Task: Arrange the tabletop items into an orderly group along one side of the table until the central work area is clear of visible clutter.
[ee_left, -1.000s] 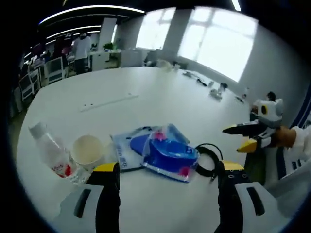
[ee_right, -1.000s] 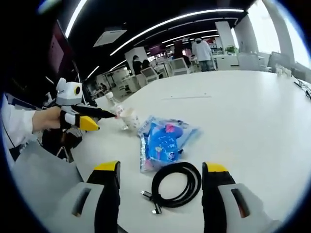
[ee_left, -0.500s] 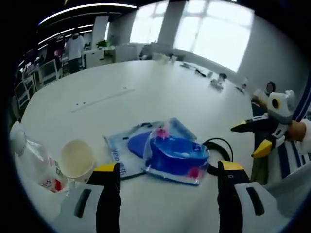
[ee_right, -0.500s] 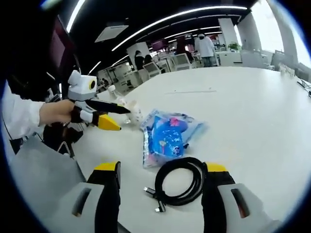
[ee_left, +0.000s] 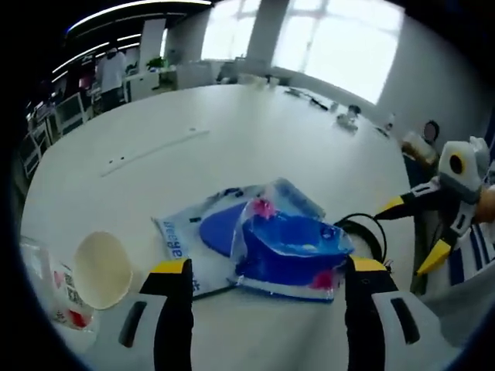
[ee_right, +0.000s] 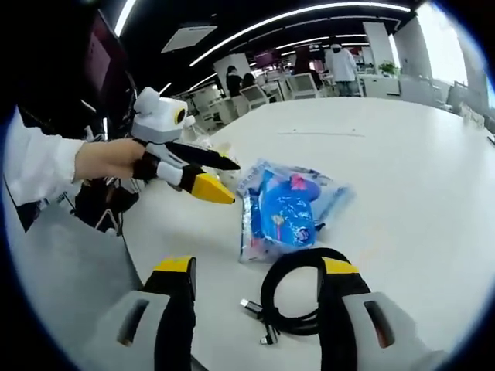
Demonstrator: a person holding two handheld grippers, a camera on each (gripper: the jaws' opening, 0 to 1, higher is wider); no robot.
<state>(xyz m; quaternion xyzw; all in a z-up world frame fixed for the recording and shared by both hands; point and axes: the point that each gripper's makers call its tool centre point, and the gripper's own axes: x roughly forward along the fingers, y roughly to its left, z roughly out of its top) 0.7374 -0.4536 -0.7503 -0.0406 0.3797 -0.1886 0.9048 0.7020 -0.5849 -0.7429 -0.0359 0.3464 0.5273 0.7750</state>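
Note:
A clear packet with a blue toy (ee_left: 290, 247) lies on a flat blue and white packet (ee_left: 193, 232) on the white table (ee_left: 232, 147). To their left a paper cup (ee_left: 100, 269) leans beside a plastic bottle (ee_left: 50, 286). A coiled black cable (ee_left: 363, 230) lies right of the packets. My left gripper (ee_left: 267, 267) is open just short of the toy packet. My right gripper (ee_left: 399, 244) comes in from the right, open. In the right gripper view my right gripper (ee_right: 257, 267) stands open over the cable (ee_right: 298, 297), the toy packet (ee_right: 282, 212) lies beyond, and the hand-held left gripper (ee_right: 232, 182) is open beside it.
The table's near edge (ee_right: 147, 255) runs close behind the cable, with grey floor below. Small items (ee_left: 344, 120) lie at the table's far side by the windows. Chairs and standing people (ee_right: 340, 62) are past the far end.
My left gripper has come closer to the packets, and the cup and bottle now sit at the lower left of its view. My right gripper has edged forward over the cable.

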